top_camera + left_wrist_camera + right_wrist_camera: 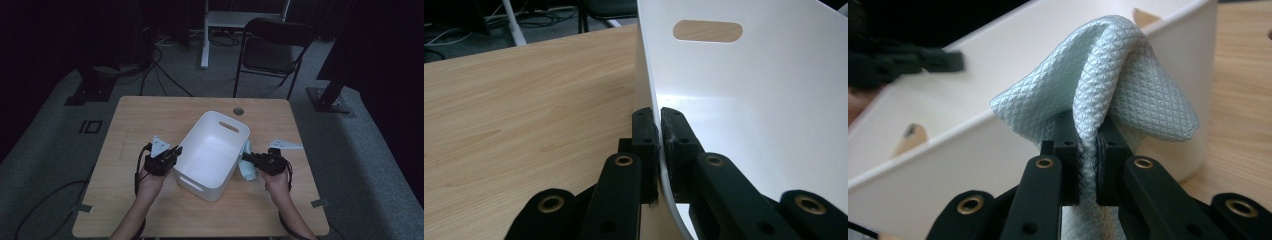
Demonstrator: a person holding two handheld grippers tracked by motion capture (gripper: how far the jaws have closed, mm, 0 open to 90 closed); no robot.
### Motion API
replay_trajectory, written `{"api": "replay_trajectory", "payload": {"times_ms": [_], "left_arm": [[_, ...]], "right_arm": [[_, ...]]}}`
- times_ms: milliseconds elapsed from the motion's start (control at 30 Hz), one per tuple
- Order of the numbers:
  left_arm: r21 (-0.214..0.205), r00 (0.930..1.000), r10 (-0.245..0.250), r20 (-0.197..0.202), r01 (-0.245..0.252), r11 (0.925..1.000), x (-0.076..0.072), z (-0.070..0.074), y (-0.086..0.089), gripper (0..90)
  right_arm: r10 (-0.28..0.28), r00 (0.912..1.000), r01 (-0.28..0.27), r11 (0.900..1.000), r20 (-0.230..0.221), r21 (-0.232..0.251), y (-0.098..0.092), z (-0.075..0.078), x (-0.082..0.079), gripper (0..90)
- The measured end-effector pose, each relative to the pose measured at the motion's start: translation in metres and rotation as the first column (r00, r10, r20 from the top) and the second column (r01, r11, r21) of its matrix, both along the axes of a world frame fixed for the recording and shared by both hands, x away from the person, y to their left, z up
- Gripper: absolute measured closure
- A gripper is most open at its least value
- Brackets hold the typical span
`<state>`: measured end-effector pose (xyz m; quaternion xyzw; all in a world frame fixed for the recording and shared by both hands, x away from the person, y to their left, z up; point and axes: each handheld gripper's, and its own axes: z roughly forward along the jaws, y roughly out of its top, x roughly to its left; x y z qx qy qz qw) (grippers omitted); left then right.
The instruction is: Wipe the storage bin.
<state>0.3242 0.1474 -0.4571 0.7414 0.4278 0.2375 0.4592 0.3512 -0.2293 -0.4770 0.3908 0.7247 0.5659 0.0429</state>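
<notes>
Left gripper [659, 130] pinches the near wall of the white tub [754, 90], one jaw inside, one outside. Right gripper [1087, 142] has its jaws pressed together on a fold of pale blue cloth [1108, 75], held just outside the tub's opposite wall. Tub sits at the middle of the wooden table [150, 115], angled; a dark folding chair [272, 47] stands beyond the far edge
</notes>
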Motion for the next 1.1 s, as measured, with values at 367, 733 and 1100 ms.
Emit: {"api": "replay_trajectory", "payload": {"times_ms": [367,733,1100], "left_arm": [[-0.004,0.9998,0.021,-0.001,-0.021,0.9998,-0.002,0.000,-0.002,86.7],[-0.014,0.9994,0.035,0.002,-0.035,0.9993,-0.003,-0.001,-0.004,86.6],[-0.030,0.9995,0.031,0.004,-0.031,0.9991,-0.004,-0.002,-0.005,86.3]], "right_arm": [[0.005,0.9999,-0.005,1.0000,-0.009,0.000,0.003,-0.001,-0.004,83.0],[0.011,0.9998,-0.011,0.9999,-0.014,0.000,0.007,-0.005,-0.009,83.1],[0.022,0.9998,-0.022,0.9998,0.003,0.004,0.010,-0.001,-0.013,83.1]]}}
